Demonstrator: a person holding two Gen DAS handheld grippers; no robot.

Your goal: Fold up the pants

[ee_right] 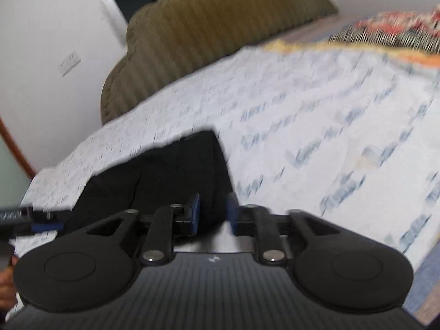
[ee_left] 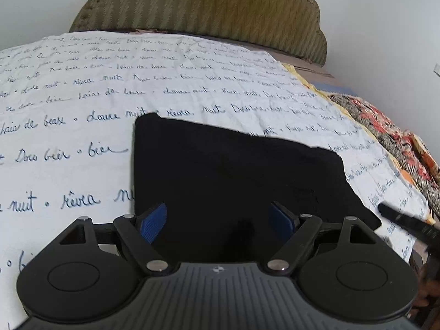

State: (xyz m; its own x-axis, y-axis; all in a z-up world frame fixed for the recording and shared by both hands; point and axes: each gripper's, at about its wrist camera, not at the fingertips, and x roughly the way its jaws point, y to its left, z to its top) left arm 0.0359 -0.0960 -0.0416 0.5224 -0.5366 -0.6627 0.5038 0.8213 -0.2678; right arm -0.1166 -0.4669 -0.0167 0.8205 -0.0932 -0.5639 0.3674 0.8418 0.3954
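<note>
The black pants (ee_left: 233,165) lie folded into a flat block on the white bed sheet (ee_left: 82,96). My left gripper (ee_left: 218,214) hovers over their near edge, its blue pads (ee_left: 154,220) wide apart with nothing pinched, so it is open. In the blurred right wrist view, the pants (ee_right: 165,173) run to the upper left. My right gripper (ee_right: 213,211) stands at their near right corner with a narrow gap. Black cloth lies between the pads (ee_right: 195,214), and a pale slit shows beside the right pad. The right gripper's finger (ee_left: 398,220) reaches in at the pants' right edge.
An olive padded headboard (ee_left: 206,5) stands against the wall behind the bed. A patterned red and black blanket (ee_left: 385,126) lies along the sheet's right side. The left gripper (ee_right: 27,217) and a hand (ee_right: 5,283) show at the left border.
</note>
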